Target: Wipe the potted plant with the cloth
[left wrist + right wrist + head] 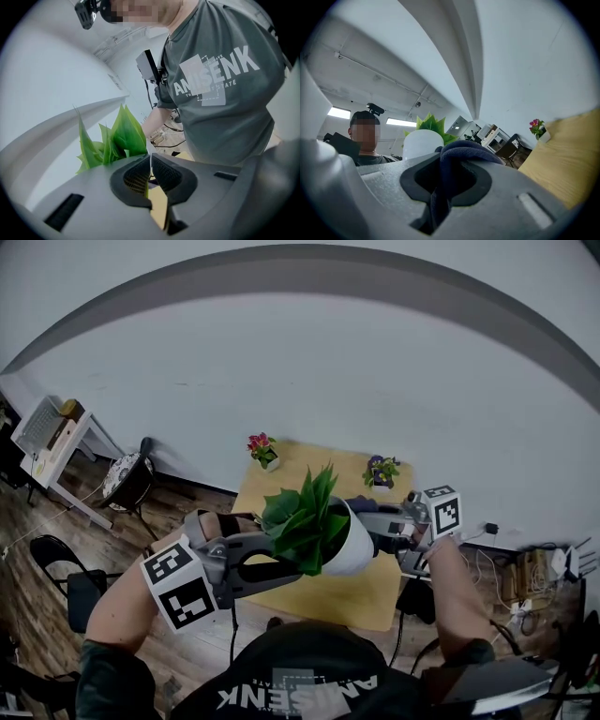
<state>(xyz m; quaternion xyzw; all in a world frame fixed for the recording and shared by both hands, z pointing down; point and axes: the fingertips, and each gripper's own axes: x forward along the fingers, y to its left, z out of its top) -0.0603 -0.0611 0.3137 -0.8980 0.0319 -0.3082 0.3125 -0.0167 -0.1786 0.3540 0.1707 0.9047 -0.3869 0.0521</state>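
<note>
Partly hidden — potted plant [423, 143] behind cloth [464, 152] clamped in right gripper [443, 180].

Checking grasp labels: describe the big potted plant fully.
The potted plant: smooth white round pot, broad pointed green leaves. It is off the yellow table, tipped with leaves toward upper left. The left gripper is shut on a thin green leaf; the right gripper, clamping a dark blue cloth, is by its base.

Potted plant [323, 526] x3, cloth [461, 152] x1, grippers x2 – L gripper [150, 172], R gripper [443, 180], table [366, 601] x1, chair [127, 482] x2
</note>
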